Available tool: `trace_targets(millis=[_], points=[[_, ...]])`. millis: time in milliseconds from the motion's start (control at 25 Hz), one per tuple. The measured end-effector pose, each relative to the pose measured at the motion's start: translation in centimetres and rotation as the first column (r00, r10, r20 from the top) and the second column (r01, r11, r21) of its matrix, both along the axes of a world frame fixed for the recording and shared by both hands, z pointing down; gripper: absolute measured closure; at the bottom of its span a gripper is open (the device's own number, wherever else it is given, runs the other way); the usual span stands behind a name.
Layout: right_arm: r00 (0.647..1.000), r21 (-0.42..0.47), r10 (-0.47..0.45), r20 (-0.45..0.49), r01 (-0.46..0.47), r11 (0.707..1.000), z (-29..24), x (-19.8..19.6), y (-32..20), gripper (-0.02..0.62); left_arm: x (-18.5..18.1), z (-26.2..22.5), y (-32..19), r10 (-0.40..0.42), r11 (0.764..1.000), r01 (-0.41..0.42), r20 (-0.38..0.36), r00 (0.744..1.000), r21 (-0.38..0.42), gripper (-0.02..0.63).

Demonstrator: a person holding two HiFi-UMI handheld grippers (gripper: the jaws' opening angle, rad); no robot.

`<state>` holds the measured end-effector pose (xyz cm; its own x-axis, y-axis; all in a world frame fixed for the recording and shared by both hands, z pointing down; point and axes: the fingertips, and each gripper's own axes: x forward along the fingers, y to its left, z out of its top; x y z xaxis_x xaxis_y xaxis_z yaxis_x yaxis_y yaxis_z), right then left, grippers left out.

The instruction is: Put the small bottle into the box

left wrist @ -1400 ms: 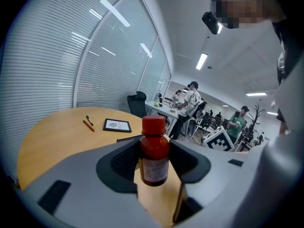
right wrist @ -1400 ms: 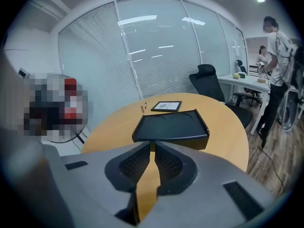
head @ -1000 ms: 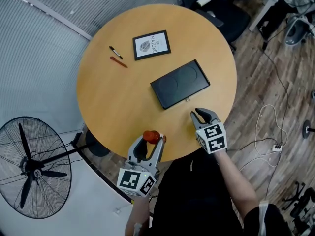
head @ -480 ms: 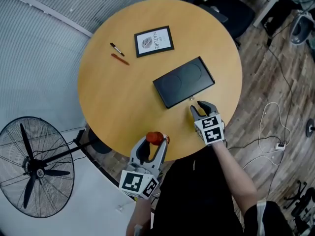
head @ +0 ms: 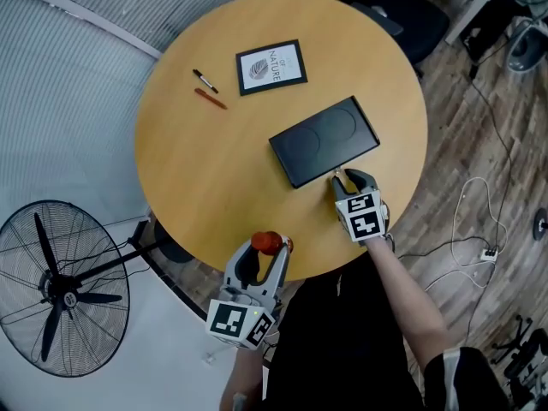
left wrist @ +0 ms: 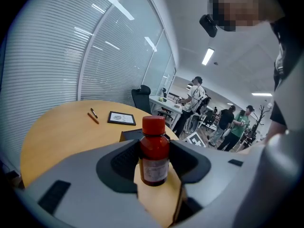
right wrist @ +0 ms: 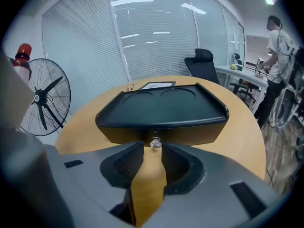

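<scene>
**A:** What is the left hand-held gripper (head: 265, 252) doing?

**B:** It is clamped on the small bottle (left wrist: 154, 152). The dark pads press on both sides of the body. The bottle stands upright between them, with its red cap (left wrist: 153, 126) above the jaws.

**A:** So where is the bottle compared with the box?

**B:** It's over the near edge of the tabletop (head: 214, 178), close to the person's body. The box (head: 324, 140) is well apart from it, farther in and to the right. It is flat, black and has its lid shut.

**A:** And the right hand-held gripper (right wrist: 152, 149)?

**B:** Its jaws have just been opening and now stand apart, holding nothing. It points down at the near side of the box. The small metal clasp (right wrist: 155, 143) on that side sits right at the jaw tips, in line with the gap. The pads don't press on it.

**A:** Is anything else on the round wooden top?

**B:** Beyond the box there's a framed card (head: 271, 67) with a leaf print. Left of it lie a black pen (head: 204, 80) and an orange one (head: 210, 99), near each other.

**A:** What about around the table?

**B:** A standing fan (head: 60, 289) is on the floor to the left. An office chair (right wrist: 203, 63) stands at the far side, and cables lie on the wooden floor (head: 462, 144) to the right.
</scene>
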<state>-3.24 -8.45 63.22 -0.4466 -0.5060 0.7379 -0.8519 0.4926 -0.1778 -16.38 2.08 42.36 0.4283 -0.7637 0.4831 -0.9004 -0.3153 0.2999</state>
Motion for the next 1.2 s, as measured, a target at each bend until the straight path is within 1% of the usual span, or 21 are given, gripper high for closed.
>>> trace_targets(millis=[200, 480, 840, 1200], points=[[1.0, -0.008, 0.0, -0.013, 0.0, 1.0, 0.6, -0.3, -0.6, 0.472, -0.6, 0.3, 0.1, -0.006, 1.0, 0.006, 0.003, 1.0, -0.002, 0.41], [1.0, -0.009, 0.008, -0.029, -0.008, 1.0, 0.9, 0.0, -0.9, 0.505, -0.7, 0.1, 0.0, -0.021, 1.0, 0.021, 0.005, 1.0, -0.011, 0.41], [0.999, -0.009, 0.018, -0.043, -0.019, 1.0, 1.0, -0.1, -1.0, 0.512, -0.6, 0.0, 0.0, -0.016, 1.0, 0.016, 0.007, 1.0, -0.013, 0.41], [0.999, -0.006, 0.028, -0.031, -0.028, 1.0, 1.0, 0.1, -0.5, 0.515, -0.6, 0.1, 0.3, -0.019, 1.0, 0.019, 0.005, 1.0, -0.01, 0.41]])
